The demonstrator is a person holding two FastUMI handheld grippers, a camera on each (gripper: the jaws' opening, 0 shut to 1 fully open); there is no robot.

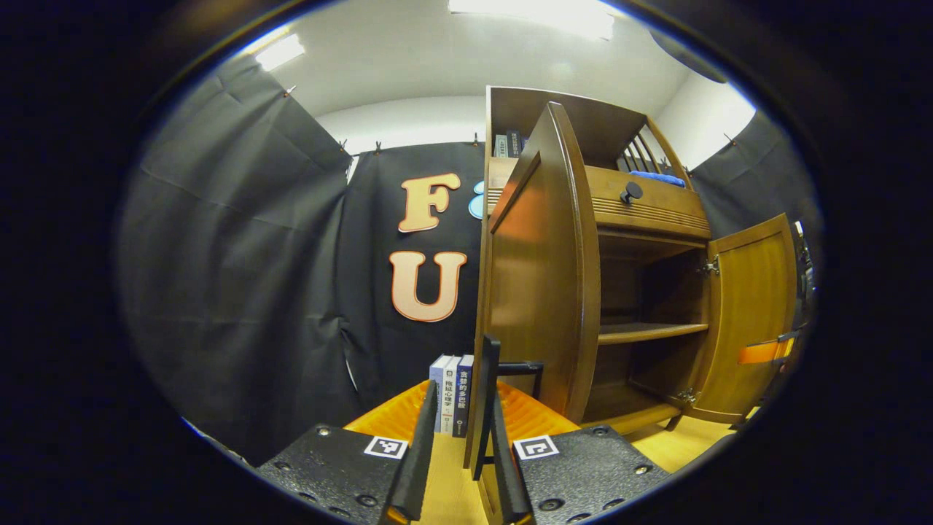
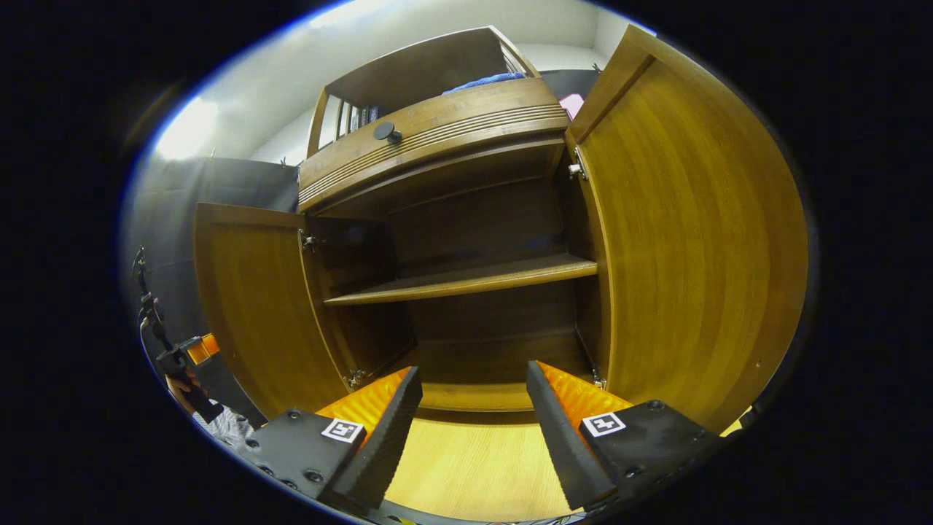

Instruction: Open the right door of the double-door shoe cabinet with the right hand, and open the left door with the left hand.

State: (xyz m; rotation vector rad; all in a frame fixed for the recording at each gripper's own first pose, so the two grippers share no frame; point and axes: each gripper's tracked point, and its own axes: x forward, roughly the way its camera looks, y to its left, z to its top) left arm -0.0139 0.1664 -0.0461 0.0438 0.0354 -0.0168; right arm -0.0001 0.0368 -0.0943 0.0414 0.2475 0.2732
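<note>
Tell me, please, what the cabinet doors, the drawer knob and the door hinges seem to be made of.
The left door and right door look like wood or wood veneer: brown grain lines, a glossy finish with reflections. The drawer knob is round and dark with a matte look; metal or plastic, I cannot tell which. The hinges look like metal: small, silvery and shiny.

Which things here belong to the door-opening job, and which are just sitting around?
Job:
left door, open, its handle between the left gripper fingers
right door, open
right gripper, open, holding nothing

Lying about:
books beside the cabinet
drawer knob
shelf, bare
blue cloth on top
</note>
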